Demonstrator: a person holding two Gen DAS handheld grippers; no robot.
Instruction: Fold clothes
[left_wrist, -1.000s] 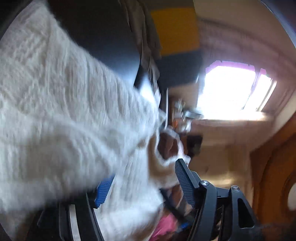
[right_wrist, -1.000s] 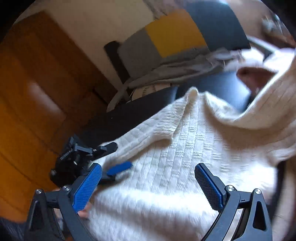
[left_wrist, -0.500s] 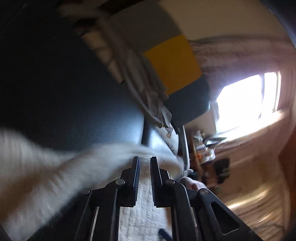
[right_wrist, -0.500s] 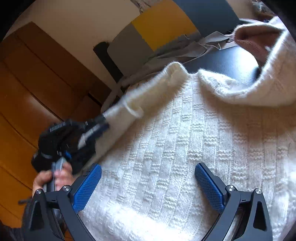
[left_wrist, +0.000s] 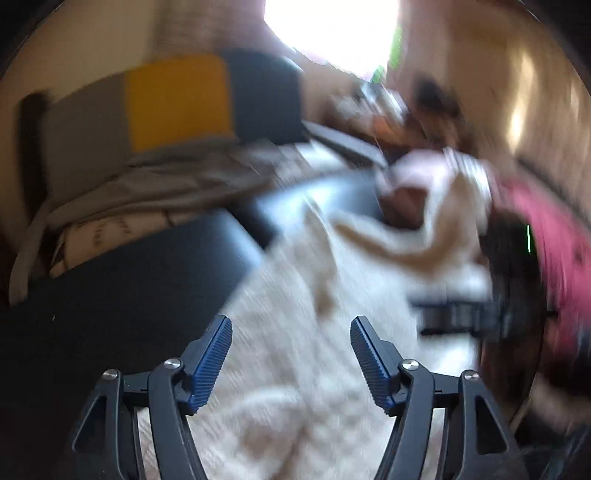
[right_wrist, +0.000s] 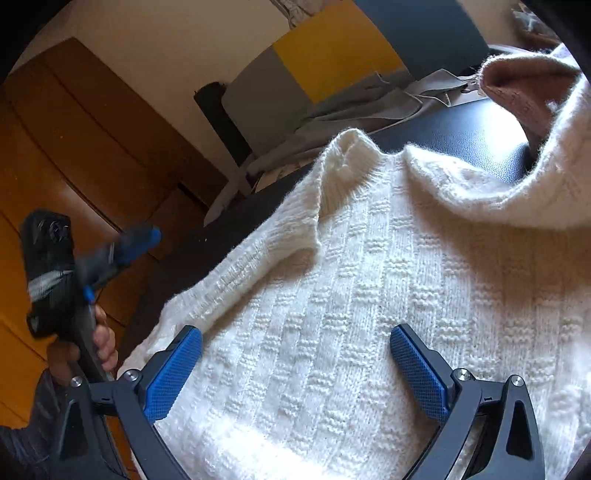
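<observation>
A white knitted sweater (right_wrist: 369, 295) lies spread on a black table (right_wrist: 461, 129), its collar (right_wrist: 524, 96) turned up at the far right. One sleeve (right_wrist: 295, 229) lies folded along the sweater's left edge. My right gripper (right_wrist: 295, 332) hovers open just over the knit, nothing between its blue pads. My left gripper (left_wrist: 290, 325) is opening, its jaws wide and empty above the blurred sweater (left_wrist: 295, 369). In the right wrist view the left gripper (right_wrist: 110, 258) is off the table's left edge, held by a hand (right_wrist: 103, 343).
A pile of grey garments (right_wrist: 351, 110) lies at the table's far side, before a grey, yellow and blue panel (right_wrist: 332, 48). Wooden cabinet fronts (right_wrist: 74, 147) stand to the left. Pink clothing on a person (left_wrist: 546, 240) fills the right of the left wrist view.
The left gripper, shut on the sleeve half a second ago, has let it go, opened, rolled and lifted away to the left. The sleeve now rests on the sweater. The right gripper stays open.
</observation>
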